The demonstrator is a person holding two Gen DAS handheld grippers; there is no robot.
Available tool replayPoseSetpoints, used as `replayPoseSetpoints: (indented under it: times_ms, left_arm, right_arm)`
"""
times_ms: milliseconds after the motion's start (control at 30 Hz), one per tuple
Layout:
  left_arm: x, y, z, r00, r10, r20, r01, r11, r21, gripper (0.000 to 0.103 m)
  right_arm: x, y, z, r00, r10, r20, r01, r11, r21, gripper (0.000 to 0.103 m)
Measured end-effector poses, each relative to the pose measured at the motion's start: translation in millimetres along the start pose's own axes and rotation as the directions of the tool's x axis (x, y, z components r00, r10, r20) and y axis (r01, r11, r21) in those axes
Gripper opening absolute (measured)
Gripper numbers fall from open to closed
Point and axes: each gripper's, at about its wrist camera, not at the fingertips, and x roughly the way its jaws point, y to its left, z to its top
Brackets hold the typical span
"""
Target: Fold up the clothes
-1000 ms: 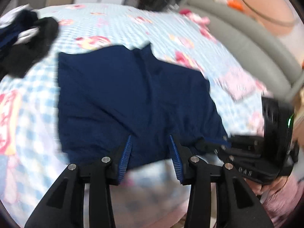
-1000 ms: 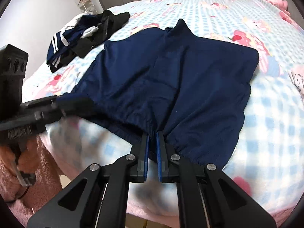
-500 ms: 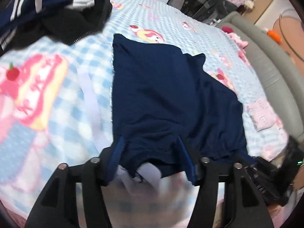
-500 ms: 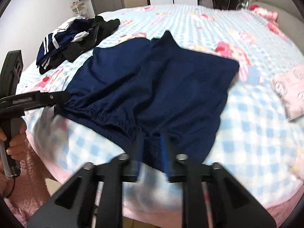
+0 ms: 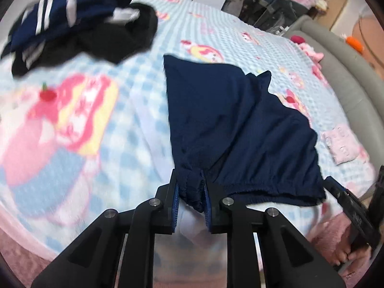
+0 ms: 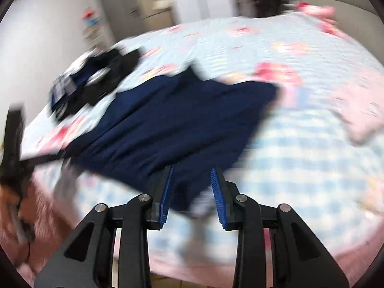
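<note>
Navy shorts (image 5: 235, 120) lie spread on the blue checked blanket (image 5: 134, 91), waistband toward me. My left gripper (image 5: 190, 192) has the left waistband corner bunched between its blue pads, and its jaws are closing on it. In the blurred right wrist view, my right gripper (image 6: 192, 192) stands open over the right end of the shorts (image 6: 180, 120); cloth lies between the fingers without touching the pads. The right gripper also shows at the left wrist view's right edge (image 5: 345, 204), with a hand (image 5: 345, 252) below it.
A heap of dark clothes (image 5: 79, 31) with white stripes lies at the far left of the bed. A small pink folded cloth (image 5: 340, 144) rests to the right of the shorts. A grey padded bed edge (image 5: 348, 72) runs along the right.
The left gripper moved to the waistband's left corner, opened wide, then closed on it. The right gripper let go of the waistband, opened and drew back.
</note>
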Motion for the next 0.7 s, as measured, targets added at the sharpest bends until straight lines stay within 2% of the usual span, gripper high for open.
replayPoseSetpoints:
  times_ms: [33, 67, 100, 167, 233, 300, 367, 433, 467, 533, 600, 633, 700]
  left_arm:
    - [0.5, 6.5, -1.9, 1.000, -0.028, -0.004, 0.028, 0.999, -0.031, 0.035]
    - [-1.0, 11.0, -2.4, 0.998, -0.058, 0.006, 0.058, 0.996, -0.060, 0.042]
    - [-3.2, 12.5, -2.0, 0.996, -0.083, 0.019, 0.084, 0.994, -0.074, 0.043]
    - [-8.1, 11.3, 1.2, 0.992, -0.115, 0.051, 0.119, 0.989, -0.085, 0.044]
    - [-8.7, 5.6, 4.9, 0.990, -0.113, 0.083, 0.119, 0.990, -0.073, 0.044]
    - [-11.4, -13.8, 3.3, 0.992, -0.069, 0.109, 0.068, 0.998, 0.018, 0.044]
    - [-16.5, -40.3, -4.5, 0.992, -0.073, 0.103, 0.056, 0.986, 0.157, 0.044]
    - [-19.7, -67.2, -11.7, 0.993, -0.081, 0.090, 0.052, 0.957, 0.284, 0.044]
    - [-15.4, -81.2, -12.9, 0.993, -0.101, 0.067, 0.075, 0.945, 0.319, 0.044]
    - [-4.6, -105.2, -13.0, 0.990, -0.136, 0.026, 0.117, 0.923, 0.368, 0.044]
    - [6.3, -122.4, -12.5, 0.992, -0.122, 0.015, 0.105, 0.907, 0.407, 0.043]
    - [11.4, -127.7, -12.3, 0.994, -0.111, 0.009, 0.097, 0.903, 0.419, 0.042]
    - [19.9, -123.0, -11.9, 0.997, -0.073, -0.006, 0.069, 0.911, 0.407, 0.041]
  right_arm:
    - [-1.2, -12.7, -0.4, 1.000, -0.029, -0.008, 0.029, 0.999, 0.040, 0.032]
    - [-0.6, -24.1, -1.4, 0.999, -0.027, -0.024, 0.029, 0.996, 0.084, 0.032]
    - [0.2, -35.4, -2.4, 0.999, -0.017, -0.041, 0.023, 0.991, 0.131, 0.032]
    - [3.7, -53.7, -4.7, 0.995, 0.074, -0.063, -0.057, 0.968, 0.245, 0.033]
    - [5.5, -59.3, -6.3, 0.986, 0.157, -0.062, -0.131, 0.944, 0.304, 0.033]
    - [4.3, -57.7, -7.9, 0.973, 0.223, -0.058, -0.192, 0.923, 0.333, 0.033]
    - [4.0, -57.9, -10.3, 0.956, 0.288, -0.056, -0.248, 0.896, 0.367, 0.040]
    - [7.6, -57.3, -12.0, 0.960, 0.270, -0.074, -0.224, 0.900, 0.374, 0.045]
    - [9.9, -56.8, -12.8, 0.963, 0.255, -0.086, -0.206, 0.905, 0.373, 0.046]
    - [15.7, -52.7, -11.3, 0.959, 0.265, -0.098, -0.214, 0.906, 0.365, 0.046]
    - [19.0, -46.0, -10.5, 0.938, 0.337, -0.081, -0.286, 0.884, 0.369, 0.046]
    - [20.9, -42.7, -10.3, 0.928, 0.365, -0.075, -0.314, 0.875, 0.368, 0.046]
    - [27.3, -35.6, -10.8, 0.925, 0.368, -0.093, -0.317, 0.884, 0.343, 0.046]
